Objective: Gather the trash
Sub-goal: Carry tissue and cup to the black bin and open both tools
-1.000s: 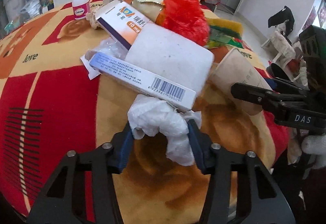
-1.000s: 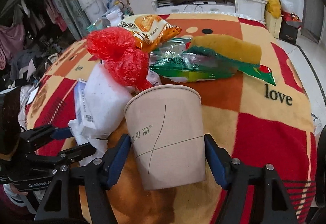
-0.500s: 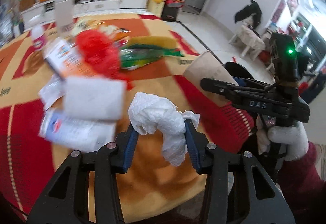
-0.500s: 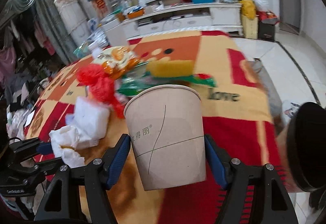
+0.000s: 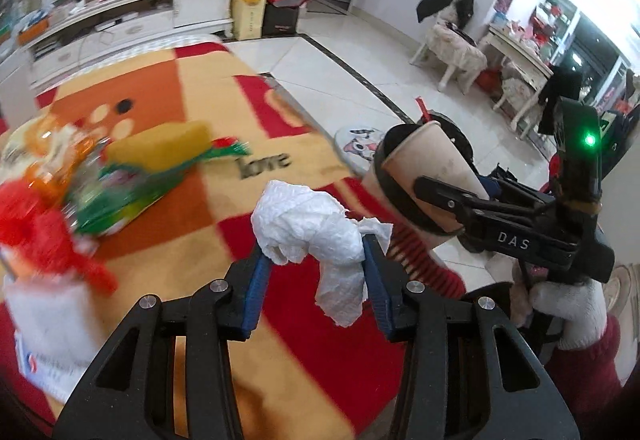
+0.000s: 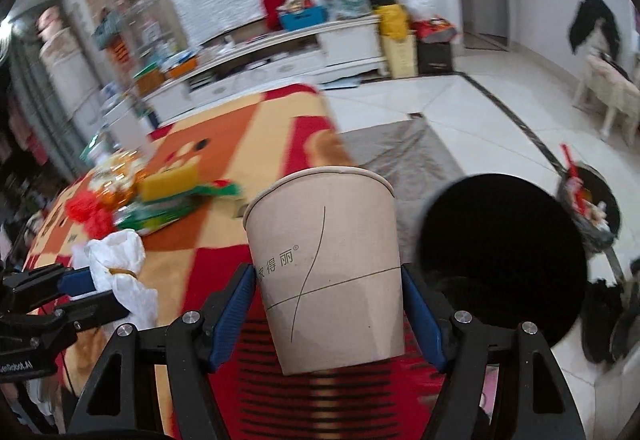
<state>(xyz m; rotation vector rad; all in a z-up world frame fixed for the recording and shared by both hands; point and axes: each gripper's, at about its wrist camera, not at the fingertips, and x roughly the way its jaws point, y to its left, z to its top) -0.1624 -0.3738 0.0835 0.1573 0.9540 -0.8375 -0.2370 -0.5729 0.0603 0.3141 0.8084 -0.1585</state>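
Note:
My left gripper point(image 5: 314, 264) is shut on a crumpled white tissue point(image 5: 308, 228), held above the table's near right corner. In the right wrist view the same tissue point(image 6: 120, 264) shows at the lower left. My right gripper point(image 6: 328, 300) is shut on a tan paper cup point(image 6: 328, 264), upright with its mouth up. From the left wrist view that cup point(image 5: 428, 176) is off the table's edge, over the floor. A round black bin point(image 6: 504, 260) stands on the floor just right of the cup. More trash lies on the table: a red plastic bag point(image 5: 40, 236), a green and yellow wrapper point(image 5: 152, 168).
The table has a red, orange and yellow blanket point(image 5: 192, 100) with "love" on it. A white block and boxes point(image 5: 48, 320) lie at its left. A second dark pan with scraps point(image 6: 592, 208) sits on the tiled floor. A gloved hand point(image 5: 568, 304) holds the right gripper.
Both grippers have swung to the right, away from the trash pile toward the table's edge and the floor, each still holding its item. The black bin has come into the right wrist view.

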